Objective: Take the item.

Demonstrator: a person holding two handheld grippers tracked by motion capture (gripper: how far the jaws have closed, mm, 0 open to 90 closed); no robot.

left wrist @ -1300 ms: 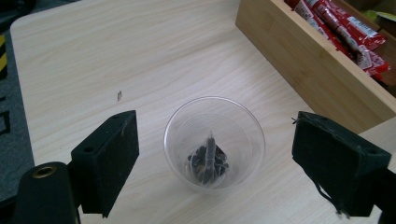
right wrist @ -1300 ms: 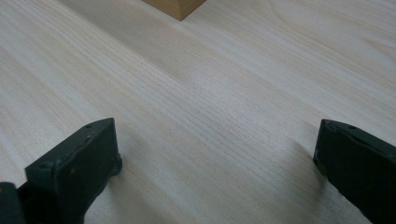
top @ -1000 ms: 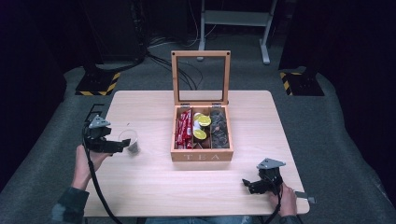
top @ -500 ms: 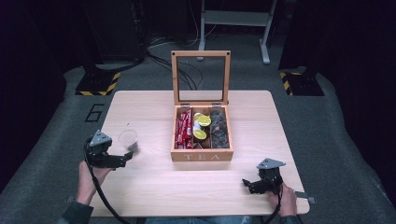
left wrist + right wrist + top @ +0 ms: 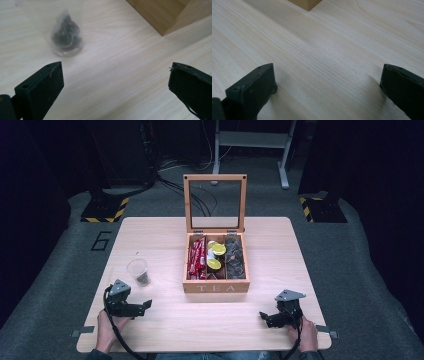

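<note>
I see my left tongs (image 5: 145, 305) gaping empty, low over the worktop (image 5: 165, 235); the clear cup (image 5: 138, 272) with its tea bag stands near, at their twelve o'clock. My right tongs (image 5: 263, 316) gape too, empty.

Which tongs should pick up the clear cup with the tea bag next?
Left. The left tongs sit open just below the clear cup, which stands ahead of their jaws. The right tongs lie past the tea box, far from it.
</note>
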